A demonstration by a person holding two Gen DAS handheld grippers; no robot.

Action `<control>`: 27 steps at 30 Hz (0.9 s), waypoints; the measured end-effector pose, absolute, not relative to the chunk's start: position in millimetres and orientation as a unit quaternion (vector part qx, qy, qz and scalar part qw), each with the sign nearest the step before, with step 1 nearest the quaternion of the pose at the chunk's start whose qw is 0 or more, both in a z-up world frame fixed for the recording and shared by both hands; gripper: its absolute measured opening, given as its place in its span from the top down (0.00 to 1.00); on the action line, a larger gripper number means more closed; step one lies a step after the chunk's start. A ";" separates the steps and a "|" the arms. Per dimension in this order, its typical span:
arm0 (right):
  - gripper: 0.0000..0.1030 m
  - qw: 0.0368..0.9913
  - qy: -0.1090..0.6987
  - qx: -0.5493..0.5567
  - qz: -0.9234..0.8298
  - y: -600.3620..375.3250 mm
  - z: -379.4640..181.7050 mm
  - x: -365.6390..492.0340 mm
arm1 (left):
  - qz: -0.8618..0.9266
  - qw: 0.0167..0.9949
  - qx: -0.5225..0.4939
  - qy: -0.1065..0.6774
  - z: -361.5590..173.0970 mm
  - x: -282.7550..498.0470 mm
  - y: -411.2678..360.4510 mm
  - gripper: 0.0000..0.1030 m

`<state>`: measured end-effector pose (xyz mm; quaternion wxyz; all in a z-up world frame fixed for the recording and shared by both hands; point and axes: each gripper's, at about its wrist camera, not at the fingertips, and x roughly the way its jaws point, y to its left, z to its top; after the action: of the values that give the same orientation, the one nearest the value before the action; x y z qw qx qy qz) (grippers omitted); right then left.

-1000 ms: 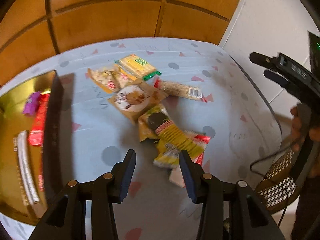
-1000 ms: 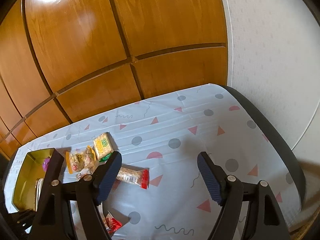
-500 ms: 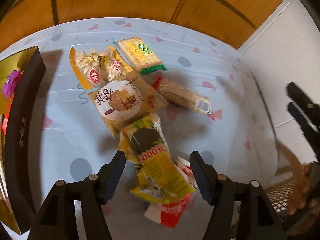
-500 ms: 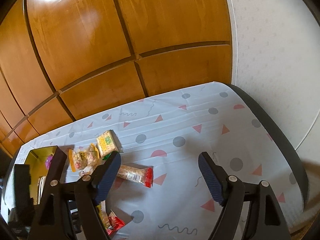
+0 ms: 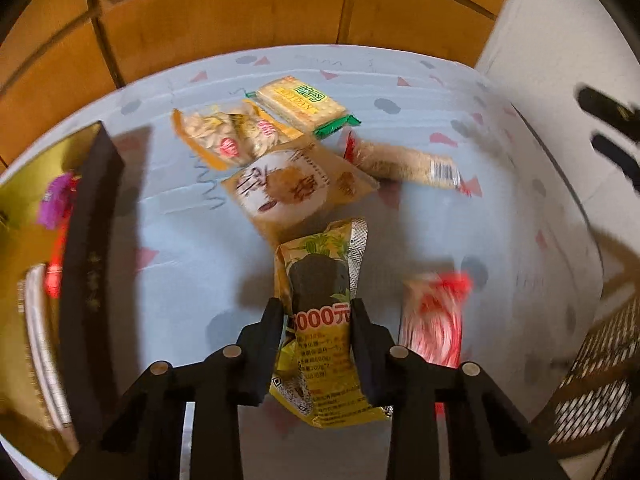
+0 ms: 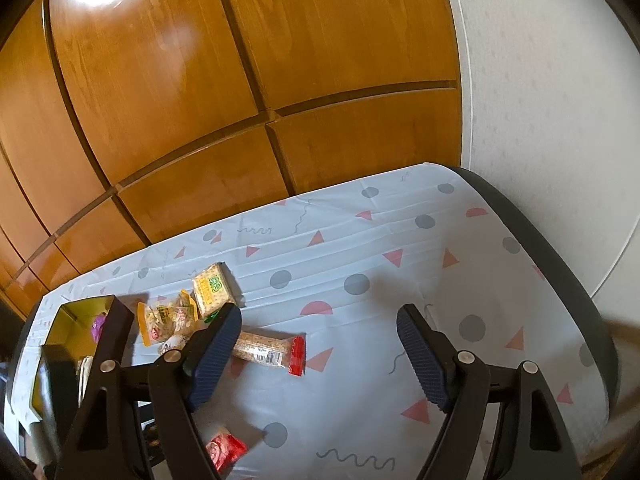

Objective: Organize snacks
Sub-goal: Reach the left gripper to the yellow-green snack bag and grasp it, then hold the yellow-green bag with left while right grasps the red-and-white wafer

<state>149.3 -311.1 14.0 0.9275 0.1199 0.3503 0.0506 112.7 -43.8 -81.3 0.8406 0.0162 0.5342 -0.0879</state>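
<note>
Left gripper (image 5: 317, 320) just closed, pinching crinkly yellow foil packet (image 5: 320, 280); right gripper (image 6: 320, 352) agape over tablecloth

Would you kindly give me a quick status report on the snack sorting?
Left gripper just closed on yellow packet. Right gripper open, empty, over table. Gold box at left; path unobstructed.

Yellow foil snack packet (image 5: 320, 280) with dark panel, lying lengthwise at centre. Loose wrapped snacks: tan round-label pouch (image 5: 296, 192) at 12 o'clock, red-white packet (image 5: 434, 316) at 3 o'clock.
</note>
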 end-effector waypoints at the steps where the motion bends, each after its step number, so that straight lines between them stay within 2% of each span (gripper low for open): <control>1: 0.22 0.928 0.350 0.119 0.049 -310.7 13.9 149.3 | -0.084 0.844 0.029 0.529 -80.9 104.3 -41.0 0.68; 8: 0.22 0.928 0.356 0.101 0.043 -307.3 12.2 148.7 | -0.078 0.859 0.088 0.498 -87.7 62.7 -31.6 0.67; 12: 0.22 0.929 0.360 0.079 0.039 -300.7 10.2 149.0 | -0.078 0.862 0.077 0.495 -103.4 59.5 -26.1 0.62; 21: 0.22 0.922 0.384 0.038 0.030 -288.5 1.1 154.4 | -0.084 0.870 0.046 0.483 -106.0 57.3 -19.6 0.62; 27: 0.22 0.874 0.478 0.068 0.045 -277.8 -27.7 159.2 | -0.088 0.872 0.035 0.480 -105.9 56.1 -16.7 0.62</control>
<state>159.2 -277.8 -27.7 0.8744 0.0684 0.4782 0.0449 56.1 -16.7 -105.9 0.8720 0.0352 0.4803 -0.0878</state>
